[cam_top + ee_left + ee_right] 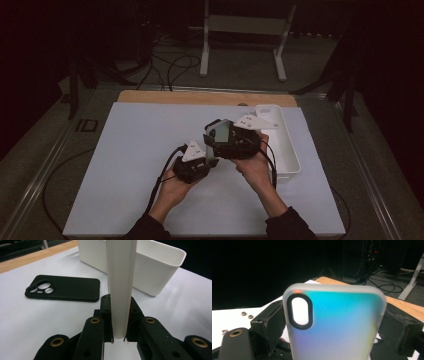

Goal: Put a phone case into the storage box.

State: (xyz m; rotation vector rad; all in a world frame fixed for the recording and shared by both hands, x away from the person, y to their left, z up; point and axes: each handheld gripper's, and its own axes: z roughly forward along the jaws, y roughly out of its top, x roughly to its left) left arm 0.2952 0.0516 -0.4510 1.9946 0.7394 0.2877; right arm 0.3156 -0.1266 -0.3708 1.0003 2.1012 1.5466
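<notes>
We've got the frosted phone case point(334, 325) pinched edge-on in the left gripper point(212, 161) and spanned across its width by the right gripper point(212, 136), mid-air at the worktop point(140, 150) centre; keep both grips square before letting one go. The left gripper view adds a black case point(63, 288) at 10 o'clock and the white bin point(160, 272) at 1.

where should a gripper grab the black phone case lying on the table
Grip the black case across its two long edges near the middle, coming straight down from above. It lies flat, back up, on the white table, so the rounded long sides are its only raised faces, and the middle is solid. Avoid the camera cutouts at one end, where the rubbery shell would likely flex.
</notes>
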